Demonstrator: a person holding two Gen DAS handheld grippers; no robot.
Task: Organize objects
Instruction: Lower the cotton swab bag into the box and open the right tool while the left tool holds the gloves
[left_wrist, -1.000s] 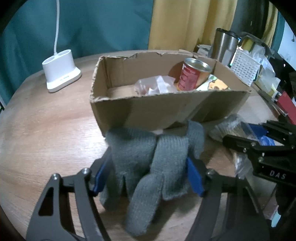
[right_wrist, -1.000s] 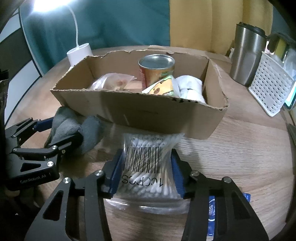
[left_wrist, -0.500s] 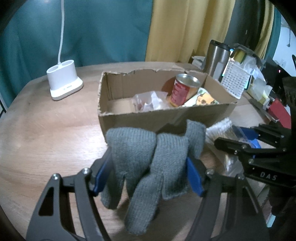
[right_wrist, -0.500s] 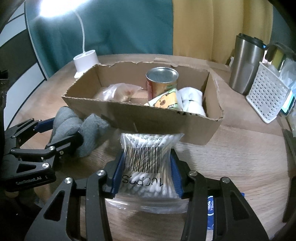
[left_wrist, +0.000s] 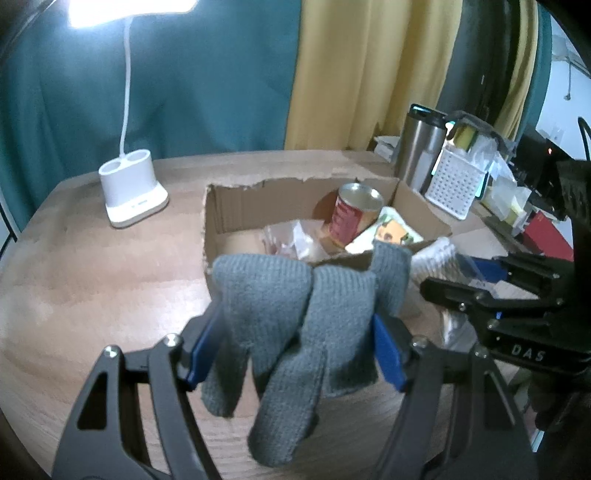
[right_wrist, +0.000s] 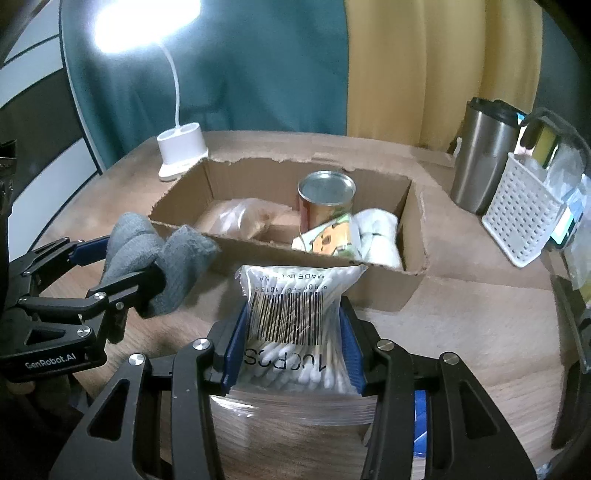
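Observation:
A grey knitted glove (left_wrist: 295, 325) hangs in the air, pinched between the blue pads of my left gripper (left_wrist: 295, 350), its fingers dangling down. My right gripper (right_wrist: 291, 347) is shut on a clear bag of cotton swabs (right_wrist: 295, 314) with a barcode label, also lifted off the table. Both are held just in front of an open cardboard box (right_wrist: 388, 291) on the wooden table (left_wrist: 92, 288). Inside the box stand a red tin can (right_wrist: 325, 199), a plastic bag, a printed packet and a white bundle. The left gripper (right_wrist: 122, 269) with the glove (right_wrist: 162, 258) shows left in the right wrist view.
A white lamp base (left_wrist: 129, 192) stands behind the box on the left, its lit head overhead. At the back right are a steel tumbler (right_wrist: 484, 155) and a white perforated basket (right_wrist: 521, 218) among clutter. A blue packet (right_wrist: 419, 424) lies on the table below the right gripper.
Both grippers have risen with the glove and the swab bag, which now hang higher against the box's front wall. The box looks farther below and more of its inside shows.

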